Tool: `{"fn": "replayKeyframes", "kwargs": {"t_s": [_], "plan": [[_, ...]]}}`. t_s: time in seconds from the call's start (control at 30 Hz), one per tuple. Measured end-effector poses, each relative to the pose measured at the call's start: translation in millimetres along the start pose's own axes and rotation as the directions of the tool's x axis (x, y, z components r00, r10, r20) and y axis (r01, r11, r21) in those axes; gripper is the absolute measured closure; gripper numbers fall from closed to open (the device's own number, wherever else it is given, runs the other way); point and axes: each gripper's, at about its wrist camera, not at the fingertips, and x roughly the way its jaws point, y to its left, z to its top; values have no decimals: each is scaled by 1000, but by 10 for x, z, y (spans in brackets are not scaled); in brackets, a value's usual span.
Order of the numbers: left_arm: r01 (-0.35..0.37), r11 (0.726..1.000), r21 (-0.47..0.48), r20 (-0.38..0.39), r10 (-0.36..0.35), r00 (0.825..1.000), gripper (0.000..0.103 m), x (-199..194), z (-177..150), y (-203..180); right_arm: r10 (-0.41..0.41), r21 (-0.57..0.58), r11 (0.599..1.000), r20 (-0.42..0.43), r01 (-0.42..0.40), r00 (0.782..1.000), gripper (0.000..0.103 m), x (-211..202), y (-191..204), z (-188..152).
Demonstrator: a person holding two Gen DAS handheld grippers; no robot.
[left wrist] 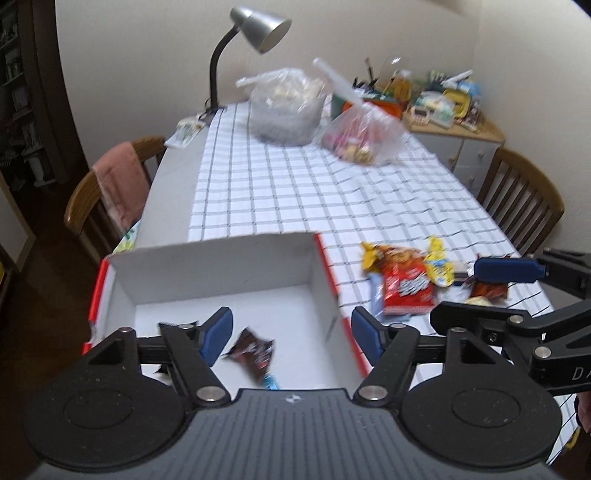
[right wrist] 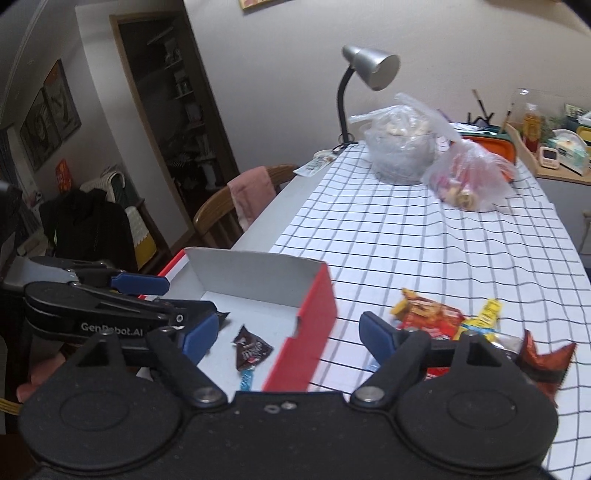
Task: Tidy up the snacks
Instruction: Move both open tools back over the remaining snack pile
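Observation:
A cardboard box [left wrist: 221, 266], red outside and white inside, stands on the checked tablecloth near the table's front edge. On its floor lies a dark brown snack packet [left wrist: 255, 352] beside a small blue wrapper [left wrist: 271, 382]. My left gripper [left wrist: 293, 328] hangs open above the box, with nothing between its pads. To the right of the box is a loose pile of snacks with a red packet [left wrist: 406, 288] and a yellow one [left wrist: 439, 266]. My right gripper [right wrist: 288, 328] is open and empty over the box's red side wall [right wrist: 314, 317], with the pile [right wrist: 432, 317] just to its right.
At the far end stand a grey desk lamp [left wrist: 258, 26], a clear bag of pale snacks [left wrist: 284, 107] and a second bag of mixed sweets [left wrist: 364, 136]. Wooden chairs flank the table, the left one [left wrist: 110, 184] draped with a pink towel. A cluttered sideboard [left wrist: 443, 103] sits behind.

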Motion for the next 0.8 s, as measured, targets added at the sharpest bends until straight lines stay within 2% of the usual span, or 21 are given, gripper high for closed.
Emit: {"fn": "replayKeyframes", "kwargs": {"t_s": [0.23,0.43,0.67,0.8], "plan": [[30,999,26,36,-31,999,30,76,-18,-490,-39,43,998,13,38,999,14,-247,-443,-169],[84,996,34,18,-84,996,27,266,-51,-915,-72,57,996,16,71,997,0,-465,-803,-330],[119,991,54,-12,-118,993,26,519,-147,-1349,-113,39,993,-25,114,993,0,-626,-1268,-504],[164,981,101,-42,-160,986,26,678,-172,-1616,-159,25,987,-49,160,986,0,-665,-1639,-544]]}}
